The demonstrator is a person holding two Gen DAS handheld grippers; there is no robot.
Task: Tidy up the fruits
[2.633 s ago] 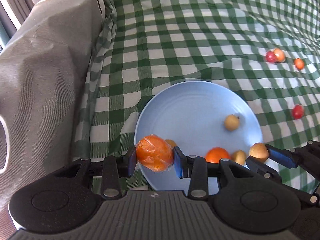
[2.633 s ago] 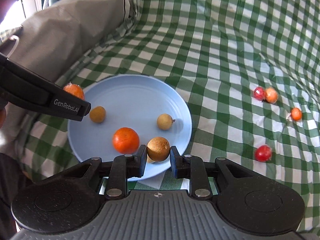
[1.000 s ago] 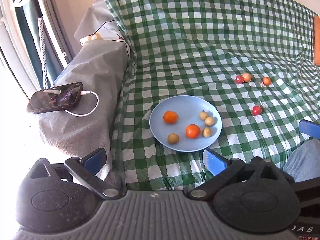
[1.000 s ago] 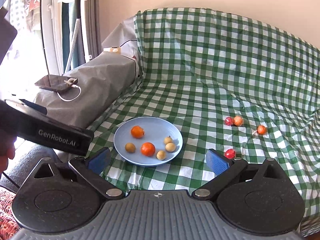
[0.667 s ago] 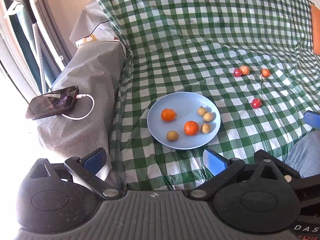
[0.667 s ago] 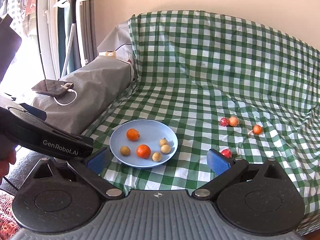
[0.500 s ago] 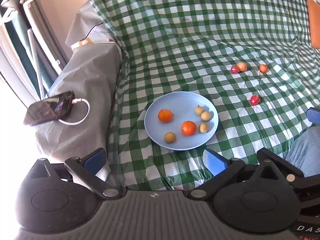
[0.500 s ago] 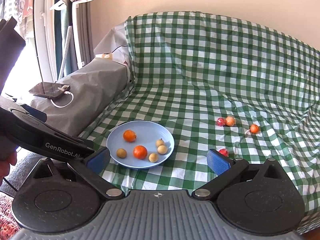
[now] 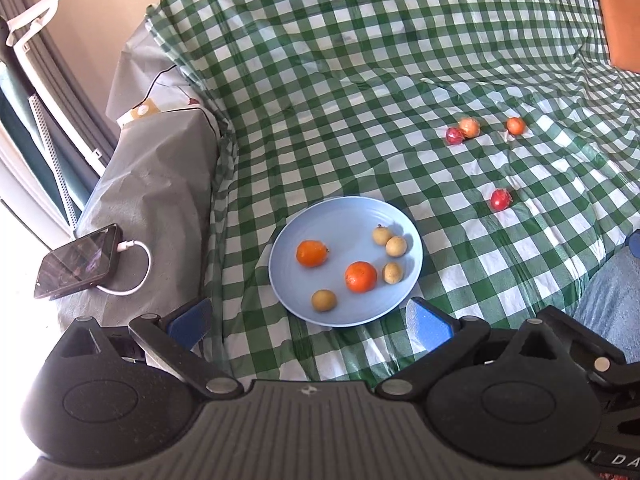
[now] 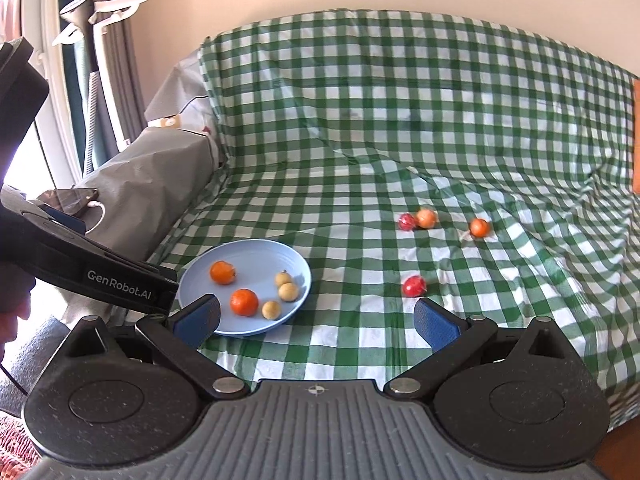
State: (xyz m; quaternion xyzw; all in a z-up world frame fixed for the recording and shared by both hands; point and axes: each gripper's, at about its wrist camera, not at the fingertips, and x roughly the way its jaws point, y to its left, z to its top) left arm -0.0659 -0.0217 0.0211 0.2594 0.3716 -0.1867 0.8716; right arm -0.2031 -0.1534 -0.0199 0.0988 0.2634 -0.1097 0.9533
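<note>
**Both tongs empty, four fruits left on the cloth**

Left wrist view: my left gripper (image 9: 308, 320) hangs back with its blue pads spread wide and nothing between them, so I can take in the whole spread. The round pale-blue plate (image 9: 288, 240) sits near me on the green-and-white checked cloth (image 9: 360, 80), holding two oranges (image 9: 312, 253) and four small tan fruits (image 9: 396, 246). Four red and orange fruits lie loose, well apart from the plate to the far right; the nearest is a lone red fruit (image 9: 501, 199). A black phone (image 9: 78, 262) charges on the grey-covered armrest at left.

Right wrist view: my right gripper (image 10: 316, 322) is also wide and empty, and the lone red fruit (image 10: 414, 285) lies just beyond its right pad, likely my next pick. The farther cluster of three (image 10: 425, 218) waits beyond.
</note>
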